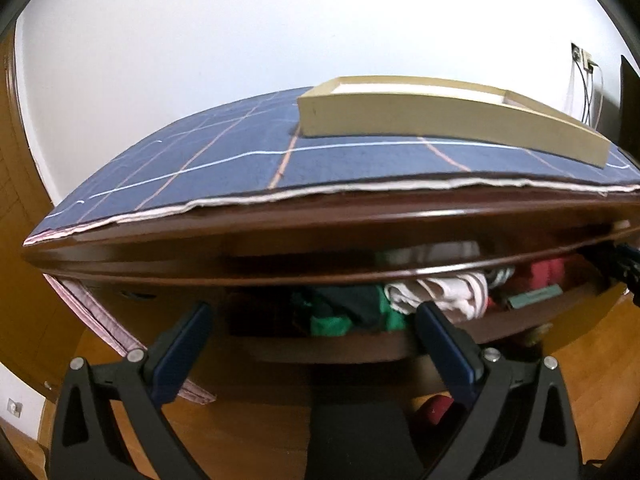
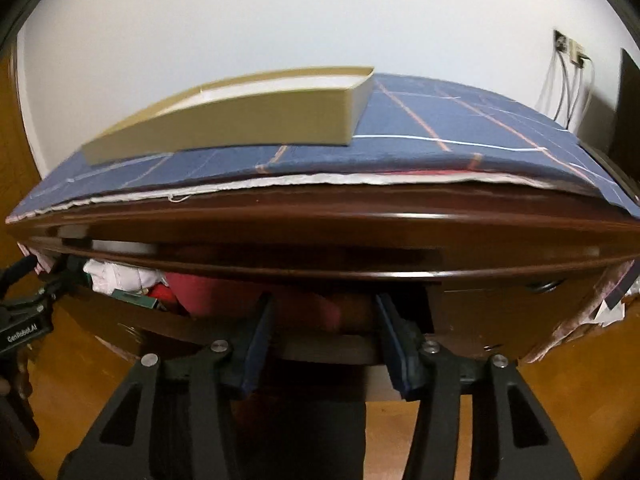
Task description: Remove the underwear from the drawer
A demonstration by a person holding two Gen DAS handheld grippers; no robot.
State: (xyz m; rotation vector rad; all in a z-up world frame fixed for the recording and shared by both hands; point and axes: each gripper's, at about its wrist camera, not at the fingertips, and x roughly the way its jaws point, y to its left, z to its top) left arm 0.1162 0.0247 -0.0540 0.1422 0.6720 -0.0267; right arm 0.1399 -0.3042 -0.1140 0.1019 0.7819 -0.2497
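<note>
A dark wooden drawer (image 1: 320,348) stands pulled open under the dresser top. It holds bundled underwear: a green piece (image 1: 344,312), a white-pink piece (image 1: 444,292) and a red piece (image 1: 544,270). My left gripper (image 1: 314,320) is open and empty, its fingertips at the drawer's front edge before the green piece. My right gripper (image 2: 324,312) is open and empty, its fingers reaching over the drawer front (image 2: 328,350) toward a red piece (image 2: 224,292); a white piece (image 2: 120,276) lies to the left. The left gripper's body (image 2: 24,320) shows at the right wrist view's left edge.
A blue checked cloth (image 1: 224,160) covers the dresser top, with a shallow beige box (image 1: 440,116) on it; the box also shows in the right wrist view (image 2: 224,124). The dresser's overhanging edge (image 2: 320,232) sits close above the drawer. Wood floor lies below. Cables hang on the wall at right (image 2: 568,80).
</note>
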